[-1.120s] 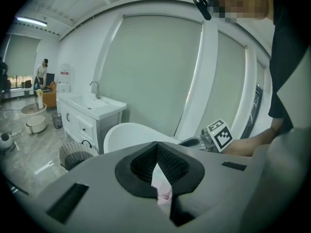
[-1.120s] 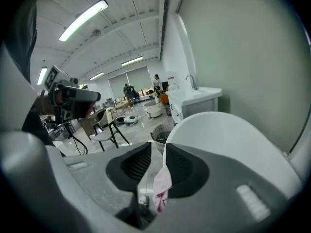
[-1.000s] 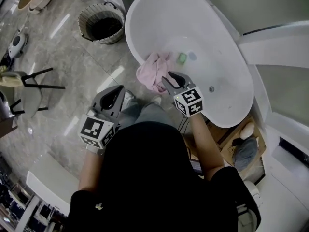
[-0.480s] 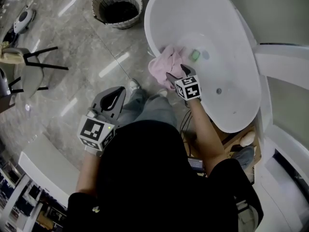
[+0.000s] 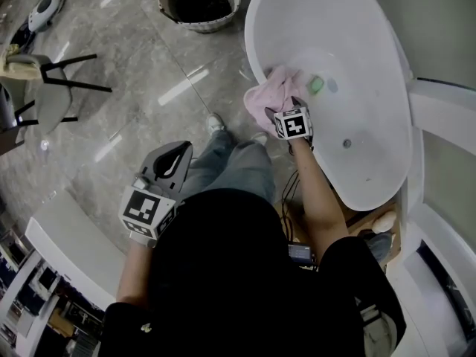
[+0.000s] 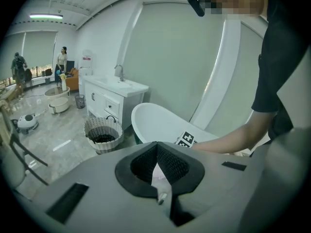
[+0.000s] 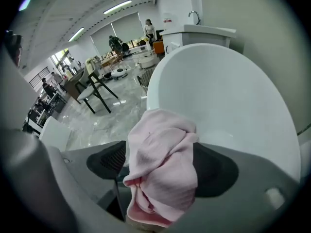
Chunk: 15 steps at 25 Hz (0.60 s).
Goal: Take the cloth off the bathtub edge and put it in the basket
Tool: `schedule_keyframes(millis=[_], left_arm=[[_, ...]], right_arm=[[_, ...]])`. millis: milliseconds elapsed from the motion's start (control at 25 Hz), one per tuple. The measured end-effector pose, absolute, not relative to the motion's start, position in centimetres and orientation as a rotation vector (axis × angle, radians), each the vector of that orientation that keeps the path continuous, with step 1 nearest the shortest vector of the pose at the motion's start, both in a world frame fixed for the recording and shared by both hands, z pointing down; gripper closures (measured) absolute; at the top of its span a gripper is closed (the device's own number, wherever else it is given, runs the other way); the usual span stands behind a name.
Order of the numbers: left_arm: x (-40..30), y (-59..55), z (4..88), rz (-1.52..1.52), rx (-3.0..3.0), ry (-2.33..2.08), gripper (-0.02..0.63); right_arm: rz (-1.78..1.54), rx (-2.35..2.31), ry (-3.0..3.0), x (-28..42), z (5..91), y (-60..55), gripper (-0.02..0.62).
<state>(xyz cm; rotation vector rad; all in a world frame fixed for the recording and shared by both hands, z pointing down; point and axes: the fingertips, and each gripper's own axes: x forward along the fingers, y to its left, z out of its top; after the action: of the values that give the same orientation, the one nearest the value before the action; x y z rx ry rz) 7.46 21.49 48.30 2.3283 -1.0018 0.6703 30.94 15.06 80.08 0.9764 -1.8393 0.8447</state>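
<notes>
A person leans over a white bathtub (image 5: 251, 47), the right tool (image 5: 287, 107) pointed steeply down onto a pink cloth (image 5: 268, 99) bunched on the near rim. The right tool's jaws have just been opening and now stand wide. The cloth bulges up between them, but the pads do not appear to be pressing on it. From this tool the cloth lies straight ahead and under the tips, and its folds run roughly across the gap between the jaws. Closing them would probably gather a thick bunch rather than a single edge.

The left tool (image 5: 177, 152) hangs over the marble floor (image 5: 126, 110), well apart from the cloth. Its tips are together and grip nothing, so the right hand is plainly the nearer one.

The woven basket (image 5: 216, 21) stands on the floor just beyond the tub's end, up and to the left in the head view. Its inside looks dark, with no contents to be made out. The tub holds only a small green object (image 5: 317, 85) near the cloth.
</notes>
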Motion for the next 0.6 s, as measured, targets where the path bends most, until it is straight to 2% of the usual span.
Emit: schedule_keyframes(millis=[480,520,600], left_arm=[[4.4,22.2,50.1,0.690,2.295,-0.986,0.594],[4.3,22.2,50.2,0.691,2.295,-0.984,0.594],[3.9,22.3,50.2,0.692,2.296,-0.981,0.594]], right_arm=[[0.782,0.979,-1.722,30.6,85.7,14.3,0.151],[0.771,0.976,-1.720,30.6,85.8,14.2,0.154],[0.759,0.975,-1.695,30.8,85.9,14.3,0.205]])
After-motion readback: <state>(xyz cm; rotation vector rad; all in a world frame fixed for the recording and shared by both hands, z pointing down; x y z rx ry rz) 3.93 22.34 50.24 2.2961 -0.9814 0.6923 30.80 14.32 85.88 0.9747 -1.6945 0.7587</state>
